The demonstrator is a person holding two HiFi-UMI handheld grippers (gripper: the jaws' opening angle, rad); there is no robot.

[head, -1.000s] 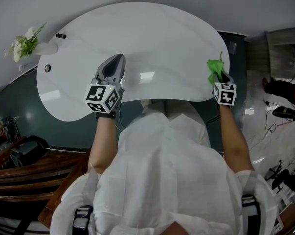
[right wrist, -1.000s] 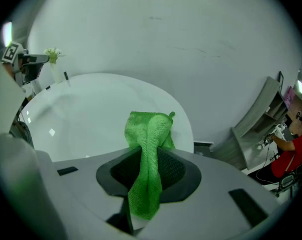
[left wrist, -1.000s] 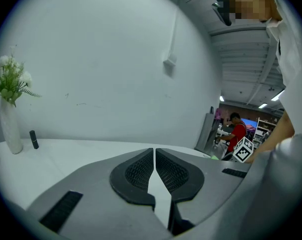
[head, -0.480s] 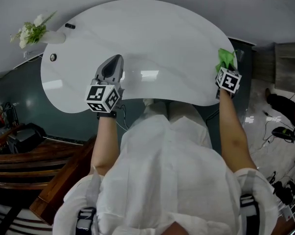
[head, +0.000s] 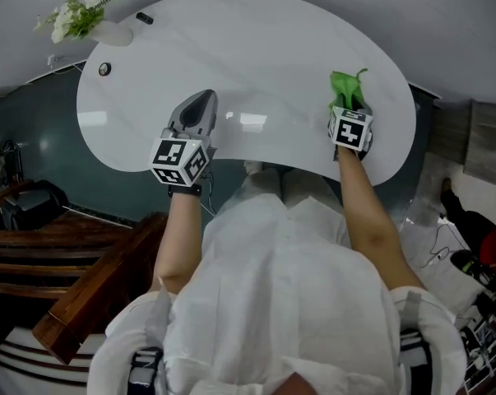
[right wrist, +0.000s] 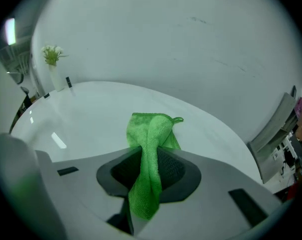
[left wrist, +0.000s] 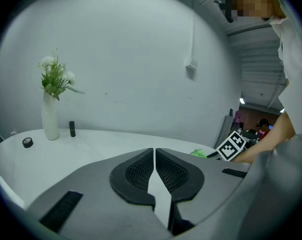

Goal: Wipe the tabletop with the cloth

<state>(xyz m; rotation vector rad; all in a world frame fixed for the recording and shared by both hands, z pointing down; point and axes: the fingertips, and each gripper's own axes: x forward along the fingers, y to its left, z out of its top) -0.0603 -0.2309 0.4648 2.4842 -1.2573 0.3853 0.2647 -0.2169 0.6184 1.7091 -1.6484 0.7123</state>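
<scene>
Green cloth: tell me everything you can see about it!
The green cloth looks soft and fuzzy, with a little loop at one corner. It is bunched up and pinched between the dark fingers of the right gripper, one end poking out in front, the other hanging back. It is held over the white tabletop near its right end; I can't tell if it touches.

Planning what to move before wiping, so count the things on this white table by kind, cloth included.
Vase with flowers: 1
Small black cylinder: 1
Small round black item: 1
Green cloth, clamped in the right gripper: 1
Total: 4
</scene>
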